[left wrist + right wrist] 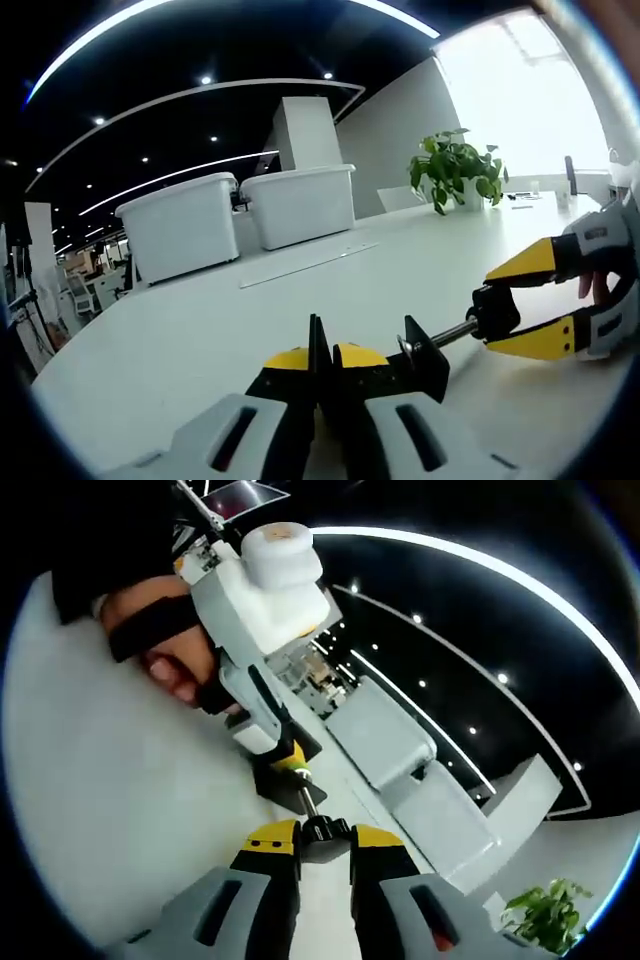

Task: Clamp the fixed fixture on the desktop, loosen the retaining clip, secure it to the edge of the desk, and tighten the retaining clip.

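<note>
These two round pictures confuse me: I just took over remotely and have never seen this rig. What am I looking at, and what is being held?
There is no robot arm: a person holds a two-jaw gripper in each hand, and a fisheye camera rides on each.

The left gripper view looks along the left gripper, shut on the black clamp fixture on the white desk. The right gripper enters from the right, closed on the knob of the fixture's screw.

The right gripper view is rolled over, looking back along that screw to the left gripper and the person's hand.

Also on the desk are two white bins and a potted plant.
</note>
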A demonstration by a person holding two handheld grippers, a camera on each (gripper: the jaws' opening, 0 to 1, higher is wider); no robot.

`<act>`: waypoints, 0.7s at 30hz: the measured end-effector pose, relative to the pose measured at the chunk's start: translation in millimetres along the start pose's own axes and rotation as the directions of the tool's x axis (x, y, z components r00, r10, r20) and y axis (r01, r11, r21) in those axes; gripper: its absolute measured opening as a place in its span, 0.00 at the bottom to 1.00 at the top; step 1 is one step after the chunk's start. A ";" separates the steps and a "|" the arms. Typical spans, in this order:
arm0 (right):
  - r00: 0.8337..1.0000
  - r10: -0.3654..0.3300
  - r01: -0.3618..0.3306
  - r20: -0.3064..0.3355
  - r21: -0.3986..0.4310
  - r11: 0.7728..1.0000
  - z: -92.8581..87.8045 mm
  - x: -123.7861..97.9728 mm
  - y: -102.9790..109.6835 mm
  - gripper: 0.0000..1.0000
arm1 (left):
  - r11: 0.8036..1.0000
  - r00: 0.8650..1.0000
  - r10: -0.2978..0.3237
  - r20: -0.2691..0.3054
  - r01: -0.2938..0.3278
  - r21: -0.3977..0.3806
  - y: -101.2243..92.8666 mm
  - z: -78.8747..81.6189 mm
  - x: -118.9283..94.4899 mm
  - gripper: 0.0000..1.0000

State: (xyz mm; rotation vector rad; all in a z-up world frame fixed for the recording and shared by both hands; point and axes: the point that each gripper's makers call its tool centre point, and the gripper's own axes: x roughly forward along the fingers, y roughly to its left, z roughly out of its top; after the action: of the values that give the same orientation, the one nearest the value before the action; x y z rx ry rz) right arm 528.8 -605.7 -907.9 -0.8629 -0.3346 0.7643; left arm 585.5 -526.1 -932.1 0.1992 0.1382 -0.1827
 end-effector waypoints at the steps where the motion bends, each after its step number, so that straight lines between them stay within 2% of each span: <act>1: 1.000 0.003 -0.003 -0.001 0.002 1.000 -0.8 0.7 -1.1 0.17 | 1.000 1.000 0.000 0.000 0.000 0.001 -0.2 -0.2 0.3 0.06; 3: 1.000 0.026 -0.026 -0.005 0.019 0.999 -2.8 1.5 0.1 0.18 | 1.000 1.000 0.001 0.000 -0.001 0.000 1.3 0.1 0.3 0.06; 4: 0.998 0.055 -0.055 -0.010 -0.001 0.998 -3.7 2.5 2.1 0.20 | 1.000 1.000 0.001 0.000 -0.001 0.000 1.4 -0.1 0.4 0.06; 5: 0.997 0.069 -0.068 -0.028 0.057 0.996 -5.1 2.2 2.9 0.21 | 1.000 1.000 0.001 0.000 -0.001 -0.001 1.4 -0.2 0.6 0.06; 6: 0.995 0.094 -0.089 -0.029 0.151 0.985 -3.4 1.7 4.8 0.23 | 1.000 1.000 0.000 0.000 0.000 -0.002 1.5 -0.1 1.2 0.06; 8: 0.990 0.135 -0.116 -0.034 0.333 0.936 -0.8 1.1 2.7 0.29 | 1.000 1.000 -0.003 0.000 0.003 -0.003 0.9 -0.3 1.5 0.06; 9: 0.990 0.135 -0.110 -0.039 0.385 0.916 -0.9 1.2 -0.6 0.30 | 1.000 1.000 -0.004 0.000 0.004 -0.003 0.6 -0.3 1.6 0.06; 10: 0.990 0.131 -0.097 -0.043 0.458 0.884 -1.7 1.0 -6.7 0.32 | 1.000 1.000 -0.004 0.000 0.004 -0.003 0.3 -0.1 1.8 0.06; 11: 0.990 0.135 -0.088 -0.047 0.539 0.838 -3.6 1.3 -11.8 0.32 | 1.000 1.000 -0.007 0.001 0.007 -0.003 -0.6 -0.1 2.0 0.06; 12: 0.989 0.138 -0.072 -0.058 0.622 0.780 -7.6 1.9 -17.2 0.33 | 1.000 1.000 -0.006 0.001 0.006 -0.003 -0.9 -0.2 2.0 0.06; 13: 0.988 0.145 -0.069 -0.052 0.695 0.716 -10.4 2.6 -21.5 0.35 | 1.000 1.000 -0.006 0.001 0.006 -0.005 -1.0 -0.3 2.2 0.06; 14: 0.987 0.156 -0.076 -0.032 0.764 0.641 -13.2 5.0 -24.0 0.37 | 1.000 1.000 -0.006 0.001 0.006 -0.006 -0.8 -0.4 2.1 0.06; 15: 0.985 0.170 -0.083 -0.013 0.835 0.544 -17.7 7.8 -25.8 0.39 | 1.000 1.000 -0.007 0.000 0.007 -0.007 -0.7 -0.3 2.7 0.06; 16: 0.982 0.189 -0.088 -0.009 0.863 0.498 -20.6 7.1 -23.3 0.41 | 1.000 1.000 -0.008 0.000 0.008 -0.008 -0.7 0.0 3.7 0.06; 17: 0.979 0.205 -0.083 -0.015 0.884 0.460 -26.1 8.0 -21.3 0.40 | 1.000 1.000 -0.008 0.001 0.008 -0.007 -1.1 0.7 3.8 0.06; 18: 0.978 0.206 -0.068 -0.030 0.889 0.452 -31.1 8.9 -20.3 0.40 | 1.000 1.000 -0.008 0.001 0.008 -0.008 -1.8 1.4 2.7 0.06; 19: 0.977 0.209 -0.055 -0.040 0.900 0.433 -36.3 11.3 -19.1 0.38 | 1.000 1.000 -0.010 0.001 0.010 -0.009 -2.3 1.7 2.3 0.06; 21: 0.977 0.212 -0.041 -0.037 0.936 0.351 -40.5 13.3 -15.2 0.37 | 1.000 1.000 -0.012 0.001 0.012 -0.007 -2.7 1.6 1.9 0.06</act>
State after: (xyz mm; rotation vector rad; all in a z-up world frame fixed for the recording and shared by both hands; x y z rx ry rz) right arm 567.4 -624.9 -921.5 0.1958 0.3488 0.8645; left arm 587.0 -529.3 -931.4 0.1910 0.1389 -0.1939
